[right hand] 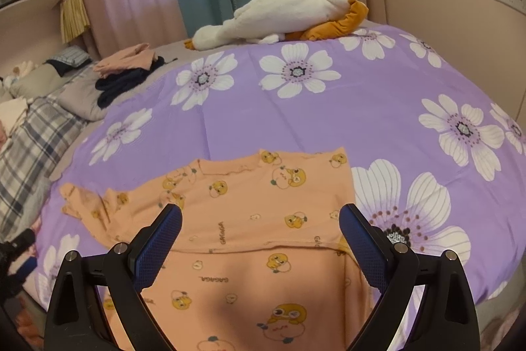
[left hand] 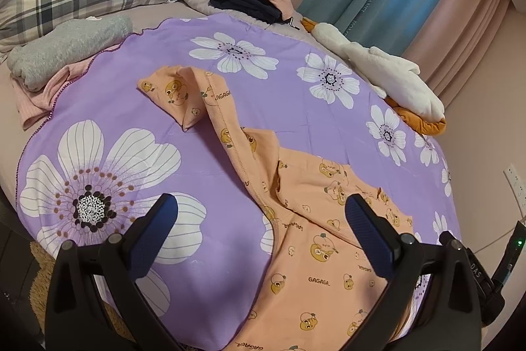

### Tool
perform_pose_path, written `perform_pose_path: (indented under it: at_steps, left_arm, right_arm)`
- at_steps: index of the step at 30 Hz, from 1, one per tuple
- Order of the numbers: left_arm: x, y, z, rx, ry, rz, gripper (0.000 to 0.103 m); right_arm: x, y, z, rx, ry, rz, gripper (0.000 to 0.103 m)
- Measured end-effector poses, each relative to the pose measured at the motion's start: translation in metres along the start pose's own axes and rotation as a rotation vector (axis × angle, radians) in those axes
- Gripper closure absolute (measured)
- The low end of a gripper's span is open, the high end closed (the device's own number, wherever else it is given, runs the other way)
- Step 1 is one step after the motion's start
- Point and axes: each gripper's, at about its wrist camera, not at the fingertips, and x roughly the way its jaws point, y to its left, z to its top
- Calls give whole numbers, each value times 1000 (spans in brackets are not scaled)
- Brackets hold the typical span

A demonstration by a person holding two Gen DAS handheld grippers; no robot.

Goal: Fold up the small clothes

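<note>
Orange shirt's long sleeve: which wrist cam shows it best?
Left wrist. The long sleeve runs its full length across the purple floral sheet, cuff end folded back. The right wrist view shows mostly the orange shirt's body; the sleeve sits bunched at the left edge.

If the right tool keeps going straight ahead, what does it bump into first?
Probably the orange shirt, spread on the purple flowered sheet right between the open right tool's fingers. Depth is hard to judge.

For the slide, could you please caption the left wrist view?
Open left gripper above an orange printed garment spread on a purple floral sheet.
</note>
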Motion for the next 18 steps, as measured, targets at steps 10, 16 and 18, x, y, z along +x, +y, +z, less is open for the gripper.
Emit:
perform_pose_path:
  at_steps: [10, 16, 18]
  left_arm:
    - [-5, -2, 1, 18, -15, 44, 1]
    - [0, 7, 4, -8, -9, 52, 1]
    - [3, 12, 6, -18, -2, 55, 1]
  right_arm:
    - [1, -1, -1, -2, 3, -5, 7]
    - [3, 0, -1, 7, 9, -8, 7]
    - [3, 1, -1, 7, 9, -9, 7]
